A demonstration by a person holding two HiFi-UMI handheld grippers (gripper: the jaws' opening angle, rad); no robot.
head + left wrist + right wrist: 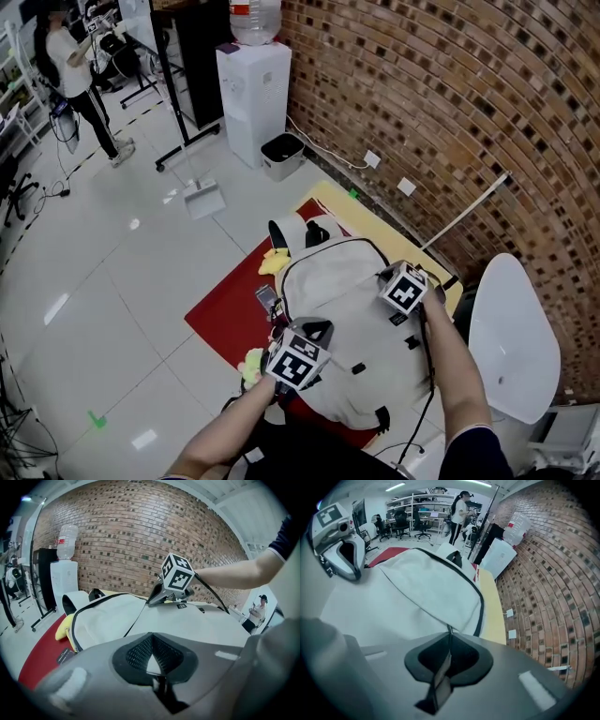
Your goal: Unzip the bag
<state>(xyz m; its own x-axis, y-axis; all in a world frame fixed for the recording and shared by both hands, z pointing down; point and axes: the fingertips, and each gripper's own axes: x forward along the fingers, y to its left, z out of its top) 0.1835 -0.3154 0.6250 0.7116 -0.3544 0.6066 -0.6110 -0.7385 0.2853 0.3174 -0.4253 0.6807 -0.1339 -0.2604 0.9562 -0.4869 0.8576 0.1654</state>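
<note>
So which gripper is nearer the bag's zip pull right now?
Right. The right gripper has its jaws closed on the zip pull at the right edge of the backpack; the left gripper pinches fabric on the opposite side, well away.

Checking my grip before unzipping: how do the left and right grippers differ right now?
The left gripper pinches plain fabric of the bag; the right gripper pinches the zipper pull. In the head view, the left gripper sits at the bag's near-left edge, the right gripper at its far-right edge. Both are shut and touch the same bag.
</note>
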